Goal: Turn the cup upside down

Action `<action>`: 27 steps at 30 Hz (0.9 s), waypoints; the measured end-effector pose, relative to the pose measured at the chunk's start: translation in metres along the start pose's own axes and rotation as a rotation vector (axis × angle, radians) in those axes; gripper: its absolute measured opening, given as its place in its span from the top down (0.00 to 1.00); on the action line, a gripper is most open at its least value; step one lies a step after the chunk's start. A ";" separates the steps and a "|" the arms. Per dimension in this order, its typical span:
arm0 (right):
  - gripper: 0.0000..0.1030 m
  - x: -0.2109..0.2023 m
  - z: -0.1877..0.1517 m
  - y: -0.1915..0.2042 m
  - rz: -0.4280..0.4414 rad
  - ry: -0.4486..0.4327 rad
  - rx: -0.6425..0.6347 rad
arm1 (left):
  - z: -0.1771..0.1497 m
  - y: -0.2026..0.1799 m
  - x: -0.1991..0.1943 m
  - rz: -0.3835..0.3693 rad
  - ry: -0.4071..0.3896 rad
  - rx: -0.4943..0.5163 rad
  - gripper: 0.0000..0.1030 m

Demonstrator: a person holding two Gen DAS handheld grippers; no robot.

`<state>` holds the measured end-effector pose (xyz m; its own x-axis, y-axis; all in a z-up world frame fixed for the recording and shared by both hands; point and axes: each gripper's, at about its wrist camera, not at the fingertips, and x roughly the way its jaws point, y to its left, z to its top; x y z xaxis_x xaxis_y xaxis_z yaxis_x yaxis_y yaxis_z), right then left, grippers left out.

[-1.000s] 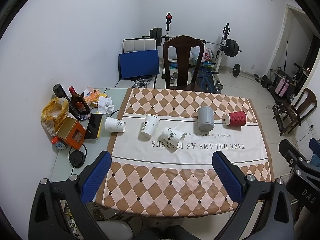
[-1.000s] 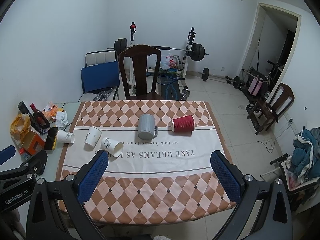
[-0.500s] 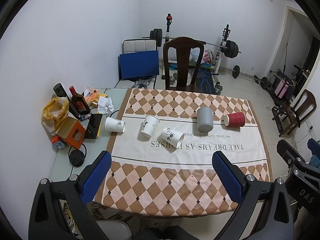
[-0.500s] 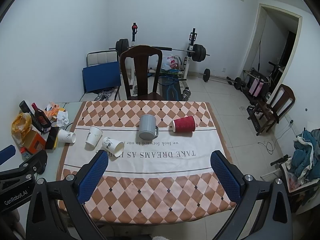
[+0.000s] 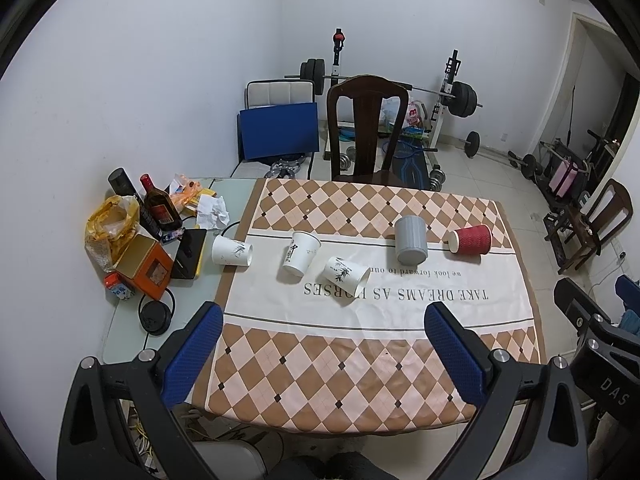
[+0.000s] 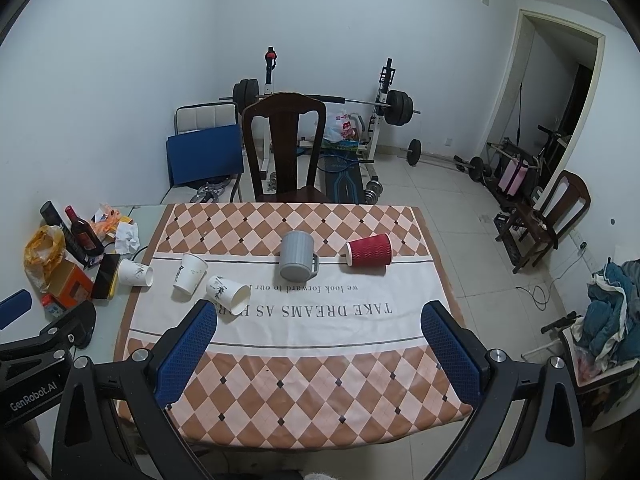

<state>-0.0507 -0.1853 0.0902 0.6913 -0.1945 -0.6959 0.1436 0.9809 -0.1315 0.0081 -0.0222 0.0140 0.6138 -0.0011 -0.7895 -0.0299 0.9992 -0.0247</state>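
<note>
Left gripper point(image 5: 320, 336) wide open, blue pads spread, nothing between them, held high above the near edge of the table, well apart from every cup. Right gripper point(image 6: 318, 332) same: jaws fully apart, empty, hovering over the near checkered part of the tablecloth point(image 6: 304, 380). Each gripper's body shows at the edge of the other's view, side by side.

Cups sit in a loose row across the white band of the cloth. From left: white paper cup point(image 5: 232, 251) on its side at the cloth's left edge, mouth toward the right; second white paper cup point(image 5: 301, 253) standing, tilted look, rim up; third white paper cup point(image 5: 346, 274) on its side, mouth toward the near right. Then grey mug point(image 6: 297, 256), looks already mouth-down with handle to the right, though hard to be sure from this angle. Red ribbed cup point(image 6: 369, 250) on its side, mouth facing left, just beside the mug, not touching.

Progress: judged as barely begun or between cups. No cup in hand, grippers far back. Possibly the grey mug is done; the red cup and white cups remain unflipped. Which cup is next, can't tell. Clutter on the left bare tabletop: bottle point(image 5: 158, 208), orange box point(image 5: 146, 266), yellow bag point(image 5: 108, 224)
</note>
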 end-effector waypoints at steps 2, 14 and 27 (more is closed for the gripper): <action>0.00 0.000 0.000 0.001 -0.001 -0.001 0.001 | 0.002 -0.002 0.000 -0.004 0.002 0.000 0.00; 0.00 0.000 0.001 0.001 0.002 -0.003 0.001 | 0.006 -0.004 -0.014 -0.002 -0.007 0.001 0.00; 0.00 0.078 0.004 0.028 0.055 0.158 -0.019 | 0.004 0.020 0.040 0.166 0.085 -0.105 0.00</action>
<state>0.0104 -0.1729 0.0349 0.5776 -0.1381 -0.8045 0.0940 0.9903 -0.1025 0.0354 -0.0022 -0.0152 0.5250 0.1553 -0.8368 -0.2100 0.9765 0.0495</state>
